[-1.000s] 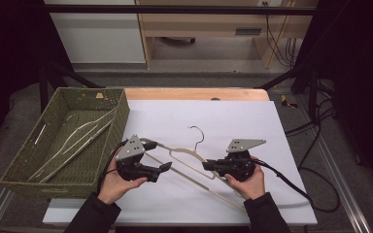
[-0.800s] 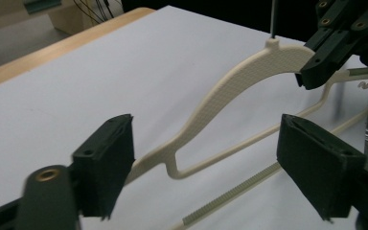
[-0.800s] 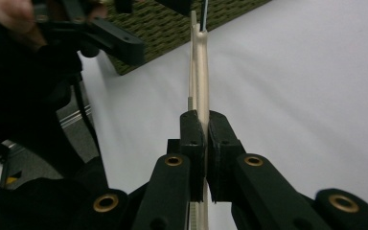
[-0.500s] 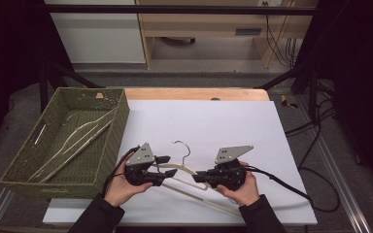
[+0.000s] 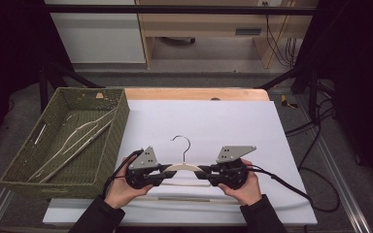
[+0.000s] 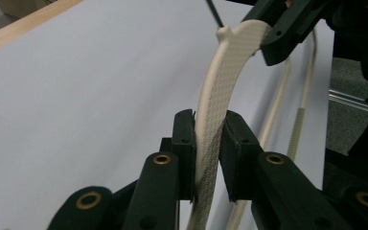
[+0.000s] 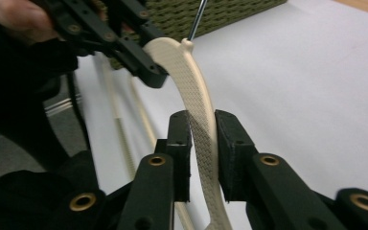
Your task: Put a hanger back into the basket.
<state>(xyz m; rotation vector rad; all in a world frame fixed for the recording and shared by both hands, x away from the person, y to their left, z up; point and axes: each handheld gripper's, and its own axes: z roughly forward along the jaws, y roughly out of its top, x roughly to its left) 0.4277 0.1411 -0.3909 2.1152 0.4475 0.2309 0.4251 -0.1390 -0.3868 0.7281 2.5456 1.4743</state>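
Hanger (image 5: 184, 168) sits at 6 o'clock on the white table sheet (image 5: 233, 121), hook at 12, held by both shoulders. Left gripper (image 5: 161, 174) has its jaws clenched on the left shoulder; in the left gripper view the pads (image 6: 184, 143) press the cream arm (image 6: 211, 143) from both sides, jaws having just been closing onto it. Right gripper (image 5: 209, 174) straddles the right shoulder, but in the right gripper view the arm (image 7: 202, 143) touches the left pad while a thin gap shows at the right pad (image 7: 227, 148); its jaws have just been opening a little, so I'd call that side loosened, not a firm hold.

Risks, as I judge them:
- Right side slips if the hanger is lifted now, swinging down from the left grip and twisting in those pads.
- Slim curved shoulders give little pad contact, so any tilt can roll the hanger out.
- Lower bar (image 5: 189, 185) hangs close to the second loose bar (image 5: 189, 198) lying on the sheet at 6 o'clock; dragging could snag it.
- Basket (image 5: 111, 145) at 9 o'clock already holds hangers (image 5: 75, 143); the hook (image 5: 182, 143) could catch the woven rim or tangle with them when moved over there.
- Cables (image 5: 286, 187) trailing at 4 o'clock may tug the right hand.
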